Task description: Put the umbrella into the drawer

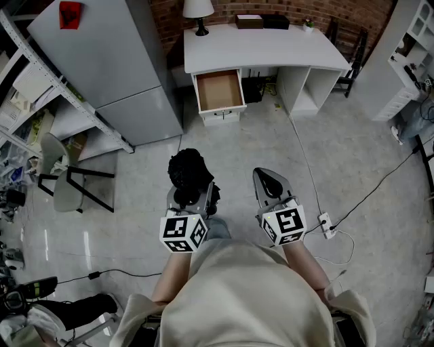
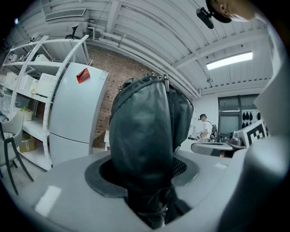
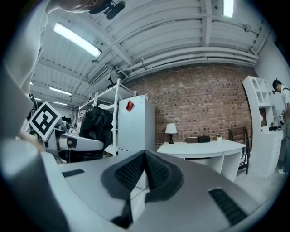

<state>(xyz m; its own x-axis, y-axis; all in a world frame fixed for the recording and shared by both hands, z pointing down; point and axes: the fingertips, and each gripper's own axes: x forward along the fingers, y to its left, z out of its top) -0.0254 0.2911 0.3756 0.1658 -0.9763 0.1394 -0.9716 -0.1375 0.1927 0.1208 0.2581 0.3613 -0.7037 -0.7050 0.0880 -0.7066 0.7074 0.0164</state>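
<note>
Nearest to us, our two grippers are side by side in front of our body, above the pale floor (image 1: 135,237). The left gripper (image 1: 192,195) grips the umbrella (image 1: 187,169). In the left gripper view its jaws stand fairly wide apart, and the black folded bundle fills the gap, with the pads pressed on its lower part.

The umbrella's long axis runs roughly upright. In the left gripper view it rises from the jaws toward the ceiling. In the right gripper view it stands as a dark column above the left gripper's pale body. From the head view we see it foreshortened to a short dark lump just ahead of the jaws. Small metal tips show at its upper end, but we cannot tell whether the handle is up or down.

The right gripper (image 1: 266,177) is just beside the left and not touching it, pointing level toward the far wall. Its jaws are closed together, ribbed pads meeting, with nothing between them.

A little farther out, a power strip (image 1: 326,223) with its cable lies on the floor to the right. A chair (image 1: 64,181) stands off to the left.

Beyond these, a grey fridge (image 1: 102,61) stands at the left. A white desk (image 1: 271,51) sits against the brick wall (image 3: 199,108). The drawer (image 1: 219,91) is pulled out from the desk's left part, its brown bottom facing up. It is straight ahead of us and well apart from the umbrella. A lamp (image 1: 198,10) and two boxes (image 1: 249,21) stand along the desk's back edge.
</note>
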